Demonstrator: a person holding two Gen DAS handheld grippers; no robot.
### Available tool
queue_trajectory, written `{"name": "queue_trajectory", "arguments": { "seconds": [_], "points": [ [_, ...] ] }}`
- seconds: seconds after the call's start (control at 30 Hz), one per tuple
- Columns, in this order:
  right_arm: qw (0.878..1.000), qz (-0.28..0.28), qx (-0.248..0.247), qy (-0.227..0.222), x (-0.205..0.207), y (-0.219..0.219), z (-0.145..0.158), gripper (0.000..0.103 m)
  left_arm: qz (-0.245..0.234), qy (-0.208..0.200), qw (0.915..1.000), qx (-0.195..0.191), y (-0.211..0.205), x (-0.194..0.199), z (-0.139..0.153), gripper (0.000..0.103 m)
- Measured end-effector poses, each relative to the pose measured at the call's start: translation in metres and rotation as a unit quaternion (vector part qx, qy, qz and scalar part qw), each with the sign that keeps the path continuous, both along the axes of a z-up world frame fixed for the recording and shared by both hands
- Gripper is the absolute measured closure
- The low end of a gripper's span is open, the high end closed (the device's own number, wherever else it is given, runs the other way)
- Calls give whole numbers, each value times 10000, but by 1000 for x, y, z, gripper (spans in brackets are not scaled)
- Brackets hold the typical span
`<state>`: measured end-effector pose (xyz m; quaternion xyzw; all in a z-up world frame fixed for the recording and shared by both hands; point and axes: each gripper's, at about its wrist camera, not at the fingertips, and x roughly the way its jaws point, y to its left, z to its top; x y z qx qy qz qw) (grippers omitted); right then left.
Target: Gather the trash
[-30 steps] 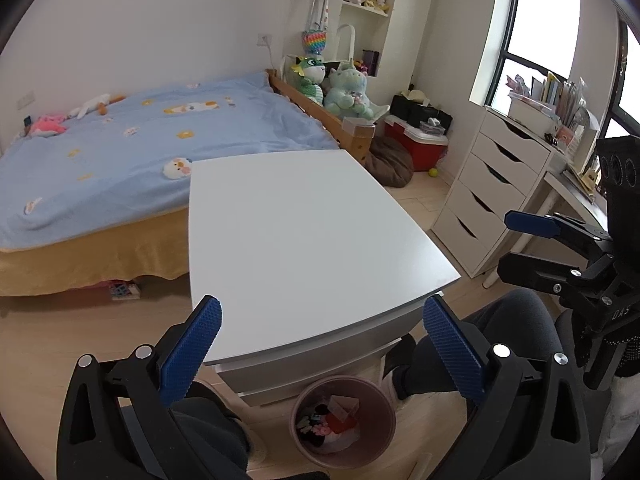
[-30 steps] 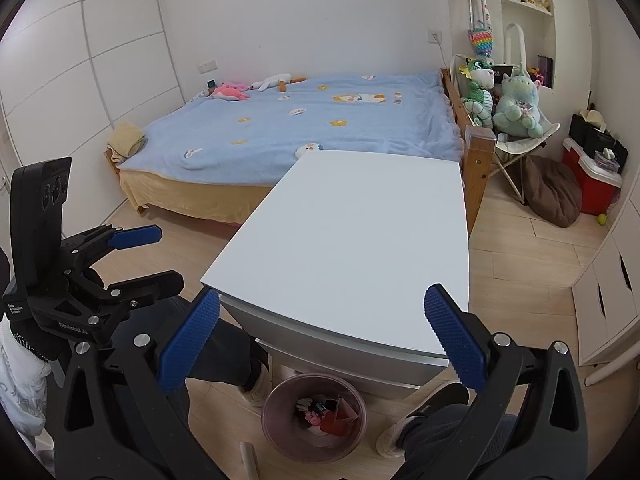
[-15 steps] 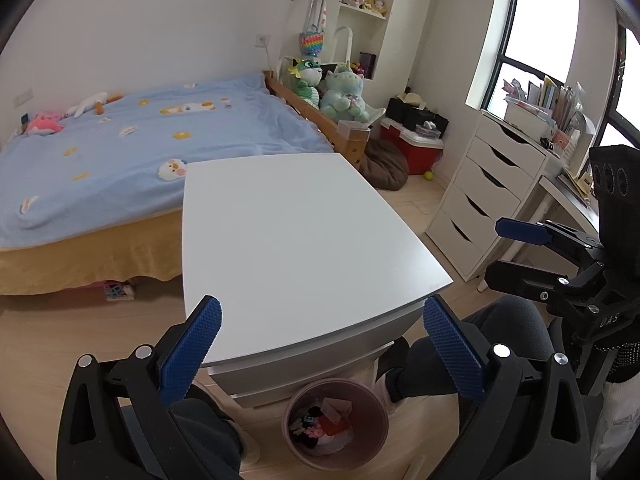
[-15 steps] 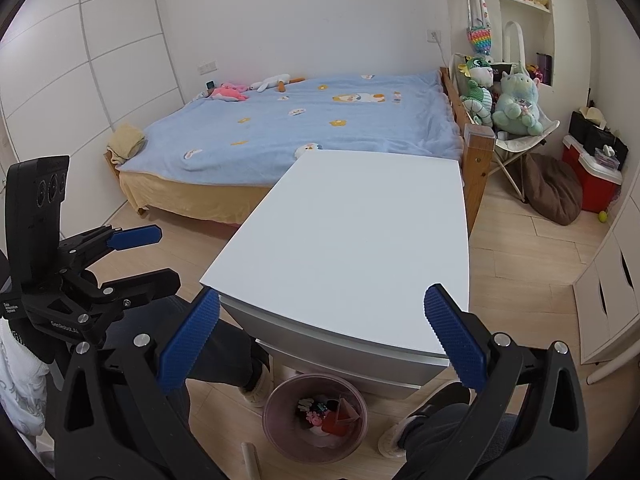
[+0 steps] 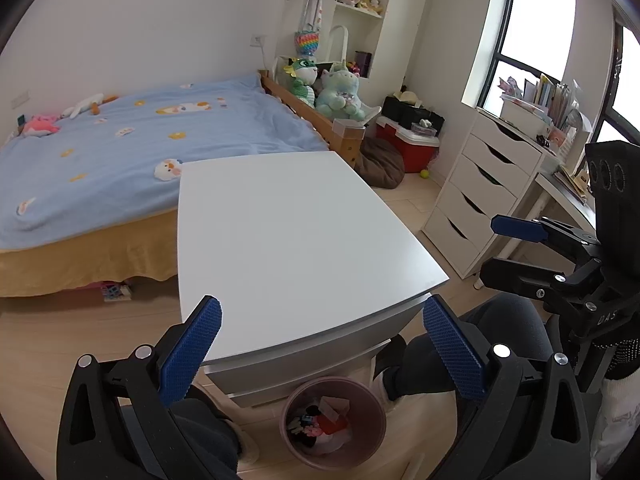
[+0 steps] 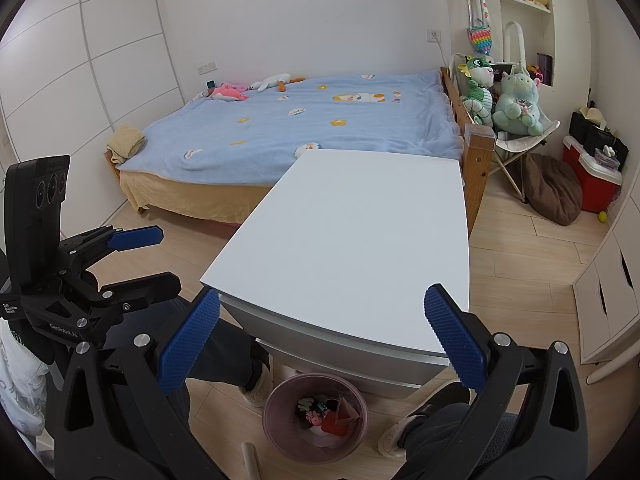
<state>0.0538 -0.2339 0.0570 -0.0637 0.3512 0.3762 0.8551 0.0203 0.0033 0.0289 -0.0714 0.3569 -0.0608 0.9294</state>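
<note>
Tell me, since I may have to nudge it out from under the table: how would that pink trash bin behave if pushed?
The pink trash bin looks like thin plastic holding only light scraps, so it is probably light. On the smooth wood floor it would likely slide readily. Pushed near the rim, it might tip rather than slide.

Left gripper (image 5: pixel 322 350) jaws apart above white table (image 5: pixel 296 240); pink bin (image 5: pixel 370 440) below holds mixed trash (image 5: pixel 320 426), items indistinct.

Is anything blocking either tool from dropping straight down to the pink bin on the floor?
Partly. The pink bin sits at the near edge of the white table, its far rim tucked under the overhang. The left tool and right tool are both open and empty; the bin's near side looks clear.
</note>
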Motion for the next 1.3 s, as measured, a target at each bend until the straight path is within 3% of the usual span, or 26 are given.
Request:
{"name": "queue_trajectory", "arguments": {
  "seconds": [1.3],
  "points": [
    [10000, -3, -8, 13, 0, -1, -1, 3, -35, -2, 10000, -40, -5, -2, 1, 6]
  ]
}}
